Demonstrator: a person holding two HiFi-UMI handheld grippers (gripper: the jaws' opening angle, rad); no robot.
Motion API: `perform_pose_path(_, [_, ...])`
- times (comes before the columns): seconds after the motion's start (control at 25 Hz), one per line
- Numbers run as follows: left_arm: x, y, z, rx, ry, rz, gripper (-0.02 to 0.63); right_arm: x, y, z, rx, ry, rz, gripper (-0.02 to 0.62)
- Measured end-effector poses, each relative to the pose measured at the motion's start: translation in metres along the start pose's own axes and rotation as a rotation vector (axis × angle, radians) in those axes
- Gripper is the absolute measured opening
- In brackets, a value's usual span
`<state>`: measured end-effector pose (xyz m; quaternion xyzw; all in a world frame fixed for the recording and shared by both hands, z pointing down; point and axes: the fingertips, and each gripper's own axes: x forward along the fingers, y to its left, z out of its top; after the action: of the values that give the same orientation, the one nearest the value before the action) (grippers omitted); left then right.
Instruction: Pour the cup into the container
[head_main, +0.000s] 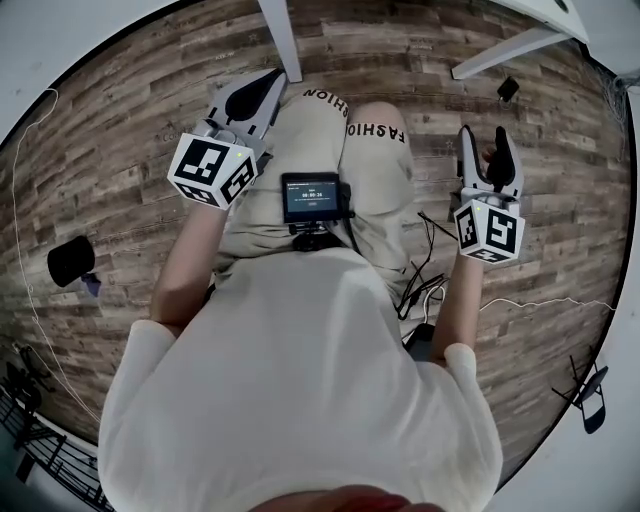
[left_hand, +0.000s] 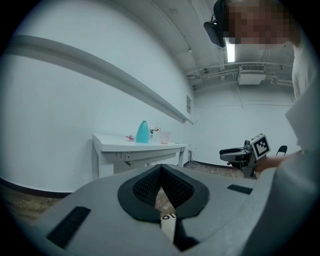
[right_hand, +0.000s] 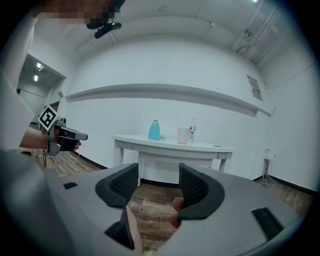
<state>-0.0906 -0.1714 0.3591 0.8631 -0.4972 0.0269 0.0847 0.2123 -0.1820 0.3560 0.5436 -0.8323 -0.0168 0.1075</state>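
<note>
Left gripper (left_hand: 161, 172) has its jaws together, empty. Right gripper (right_hand: 157, 185) has its jaws apart, empty. On the table (right_hand: 150, 141), a seemingly pink cup (right_hand: 183, 135) stands beside the container (right_hand: 154, 130).

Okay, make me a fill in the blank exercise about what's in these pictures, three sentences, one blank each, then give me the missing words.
1. In the right gripper view, the pink cup stands on the white table, to the ____ of the teal bottle.
2. The right gripper is ____, with nothing between its jaws.
3. The left gripper is ____, its jaw tips touching and nothing held.

Missing words: right; open; shut.
</note>
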Motion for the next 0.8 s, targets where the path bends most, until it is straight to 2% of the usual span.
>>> perform_pose_path(0.36, [-0.030, -0.025, -0.047, -0.060, 0.066, -0.011, 0.009, -0.018, 0.044, -0.030, -0.011, 0.028, 0.043, 0.255])
perform_pose_path(0.6, [-0.046, -0.042, -0.076, -0.170, 0.096, -0.021, 0.009, -0.029, 0.068, -0.049, 0.013, 0.045, 0.080, 0.249])
perform_pose_path(0.8, [-0.067, -0.055, -0.095, -0.178, 0.119, -0.026, 0.009, -0.043, 0.093, -0.059, 0.017, 0.051, 0.105, 0.249])
